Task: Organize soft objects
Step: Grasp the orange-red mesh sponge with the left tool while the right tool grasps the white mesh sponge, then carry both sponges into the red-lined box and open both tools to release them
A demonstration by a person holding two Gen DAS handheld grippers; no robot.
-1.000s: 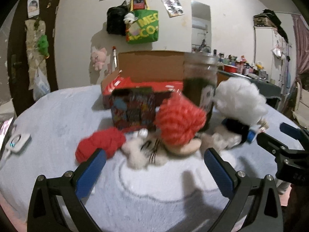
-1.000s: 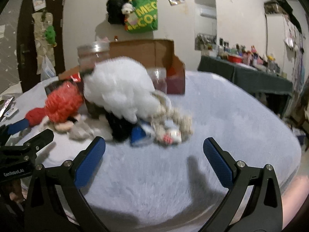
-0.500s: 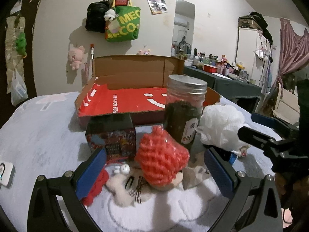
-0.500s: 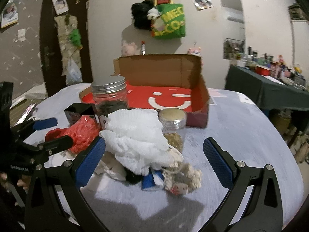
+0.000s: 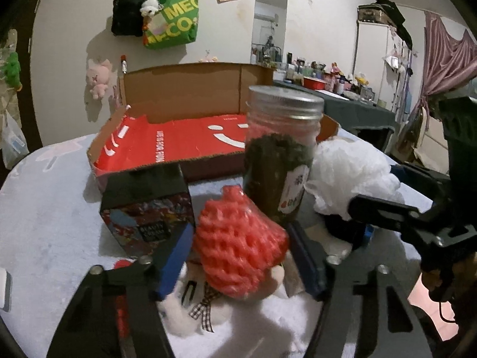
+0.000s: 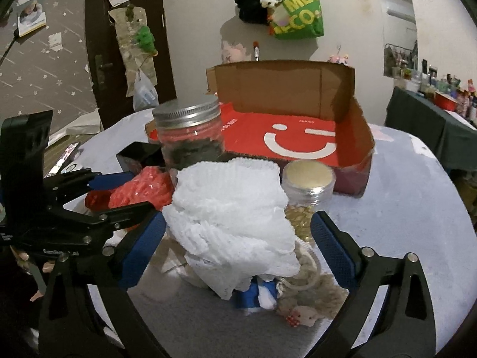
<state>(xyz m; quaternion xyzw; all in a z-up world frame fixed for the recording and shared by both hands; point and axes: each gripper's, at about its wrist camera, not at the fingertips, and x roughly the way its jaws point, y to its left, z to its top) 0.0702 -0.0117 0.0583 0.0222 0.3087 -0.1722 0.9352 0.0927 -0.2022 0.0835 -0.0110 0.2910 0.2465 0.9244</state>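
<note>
Foam netting is sitting in two bundles on the pale blanket (image 5: 44, 208): the red foam net (image 5: 238, 253), tapering upward, and the white foam net (image 6: 229, 217), slumping without clear axis. The left gripper (image 5: 238, 264) is closing around the red one, the right gripper (image 6: 238, 247) around the white; contact is unclear. Two jars are standing behind: the tall jar (image 5: 280, 155) and the short jar (image 6: 307, 191).
</note>
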